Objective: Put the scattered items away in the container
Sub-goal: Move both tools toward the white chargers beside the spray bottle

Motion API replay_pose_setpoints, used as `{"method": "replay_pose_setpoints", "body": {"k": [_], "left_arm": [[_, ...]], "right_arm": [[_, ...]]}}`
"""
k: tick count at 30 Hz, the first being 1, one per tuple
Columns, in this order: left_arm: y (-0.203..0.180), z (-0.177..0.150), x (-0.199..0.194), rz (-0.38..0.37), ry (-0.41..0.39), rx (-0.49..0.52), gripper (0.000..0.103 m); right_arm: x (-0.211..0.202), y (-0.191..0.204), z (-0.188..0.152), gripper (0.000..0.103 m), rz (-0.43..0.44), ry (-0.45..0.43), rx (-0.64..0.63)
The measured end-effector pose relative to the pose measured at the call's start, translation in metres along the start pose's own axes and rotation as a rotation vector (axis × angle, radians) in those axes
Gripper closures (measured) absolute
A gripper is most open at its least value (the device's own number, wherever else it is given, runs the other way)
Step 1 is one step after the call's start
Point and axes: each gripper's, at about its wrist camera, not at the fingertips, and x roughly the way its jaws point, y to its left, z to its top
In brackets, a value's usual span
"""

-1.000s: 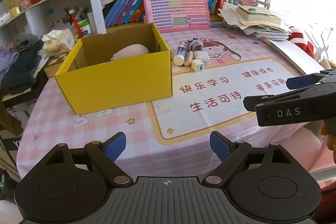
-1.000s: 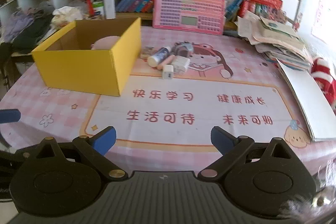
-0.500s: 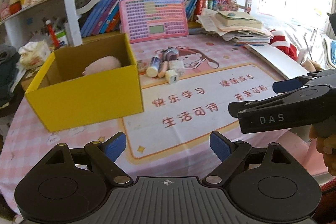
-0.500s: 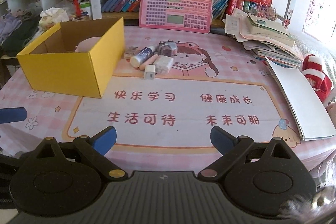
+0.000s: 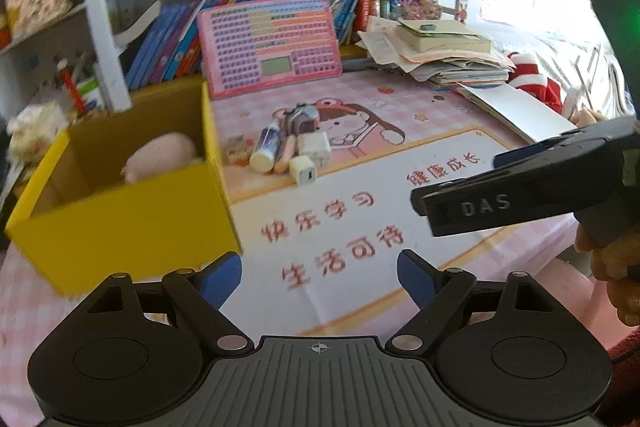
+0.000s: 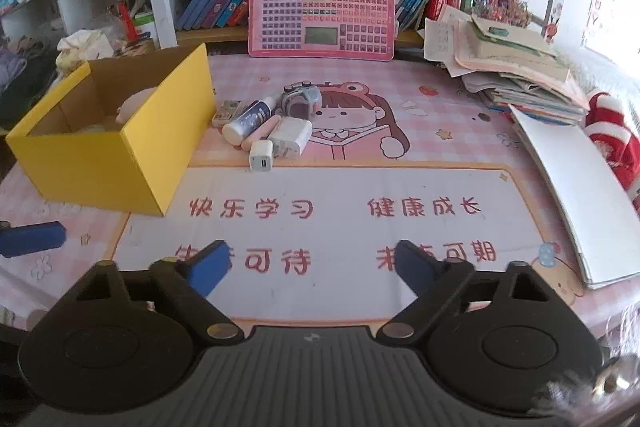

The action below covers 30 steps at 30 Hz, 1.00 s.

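- The left gripper (image 5: pixel 319 273) hangs over the near edge of the table, its 2 blue pads apart and closing, with only the tablecloth (image 5: pixel 352 211) showing between them.
- The right gripper (image 6: pixel 311 264) is likewise apart and closing, nothing between its pads; it points across the printed red characters on the cloth.
- In the left wrist view the right gripper's black body marked "DAS" crosses the right side, held by a person's hand (image 5: pixel 612 267).
- The yellow box (image 6: pixel 120 143) stands open on the left of the table, with a pink soft toy (image 6: pixel 134 103) inside it.
- Just right of the box lies a tight cluster: a white tube (image 6: pixel 248 121), a pink stick (image 6: pixel 260 134) touching it, a white charger (image 6: pixel 291 137), a small white plug cube (image 6: pixel 261 155), a grey toy camera (image 6: pixel 300 101) and a small flat packet (image 6: pixel 227 110).
- Behind them a pink keyboard toy (image 6: pixel 322 13) leans against the bookshelf; a paper stack (image 6: pixel 520 67) sits at the right.
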Motion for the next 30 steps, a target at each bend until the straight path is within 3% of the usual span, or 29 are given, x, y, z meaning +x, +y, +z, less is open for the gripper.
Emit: {"method": "replay_pose_setpoints", "body": {"k": [10, 19, 30], "left_arm": [[-0.004, 0.035, 0.046, 0.020, 0.015, 0.010, 0.027], [-0.008, 0.062, 0.092, 0.044, 0.070, -0.019, 0.058], [-0.015, 0.079, 0.153, 0.151, 0.153, -0.107, 0.060]], "right_arm": [[0.040, -0.022, 0.037, 0.020, 0.036, 0.004, 0.019], [0.087, -0.035, 0.072, 0.041, 0.108, 0.050, 0.007], [0.161, -0.038, 0.108, 0.043, 0.274, 0.134, -0.103]]}}
